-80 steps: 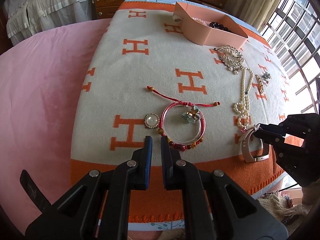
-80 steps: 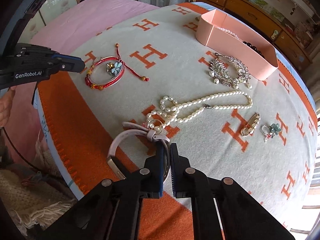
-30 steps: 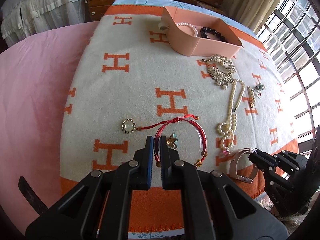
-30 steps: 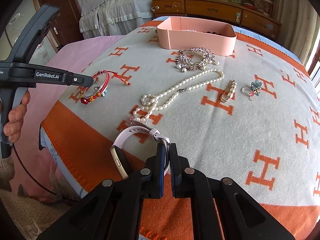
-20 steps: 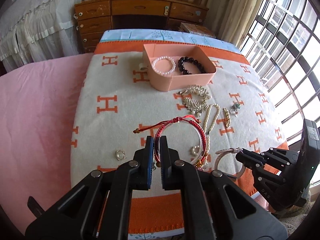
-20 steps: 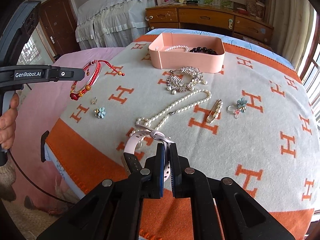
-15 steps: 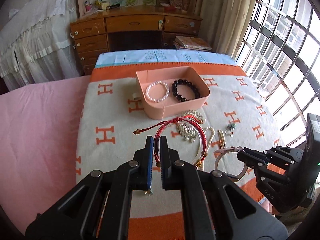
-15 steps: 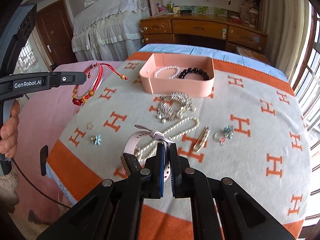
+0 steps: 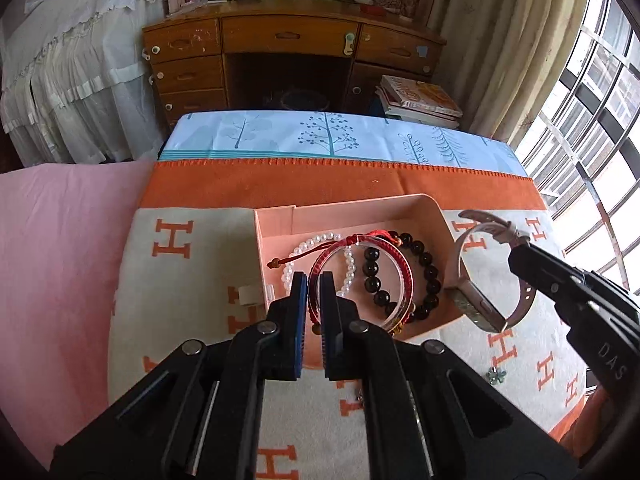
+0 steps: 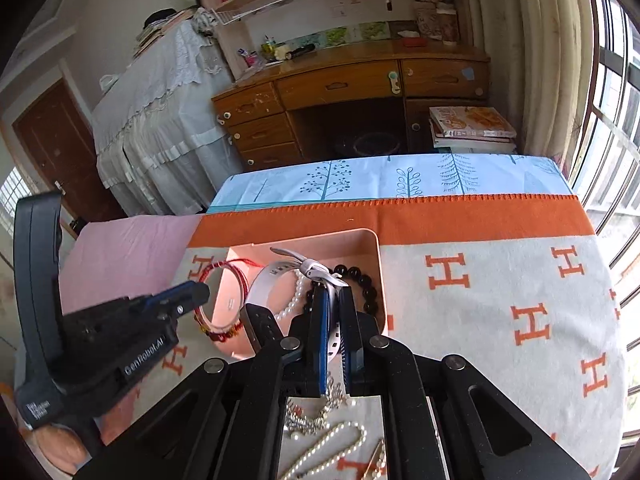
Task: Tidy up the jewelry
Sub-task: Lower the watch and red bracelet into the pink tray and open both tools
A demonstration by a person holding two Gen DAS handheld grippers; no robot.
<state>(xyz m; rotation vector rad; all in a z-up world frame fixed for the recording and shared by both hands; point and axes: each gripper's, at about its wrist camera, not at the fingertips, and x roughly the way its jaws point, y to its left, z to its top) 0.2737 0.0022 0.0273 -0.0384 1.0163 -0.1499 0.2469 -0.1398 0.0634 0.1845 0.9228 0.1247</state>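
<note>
Left gripper point(image 9: 313, 288) clamped tight on the red cord bracelet point(image 9: 362, 276), hanging it at frame centre of the left wrist view, right above the pink tray point(image 9: 352, 210) with the white pearl bracelet point(image 9: 348, 264) and black bead bracelet point(image 9: 424, 276) lying inside. Right gripper point(image 10: 334, 304) pinched shut on the strap of the pale pink watch point(image 10: 276, 276), dangling at centre of the right wrist view above the same tray, just right of the red bracelet. Down at the bottom edge, lying loose on the orange-and-cream blanket point(image 10: 500, 280): a pearl necklace point(image 10: 336, 448) and a silver brooch point(image 10: 312, 416).
</note>
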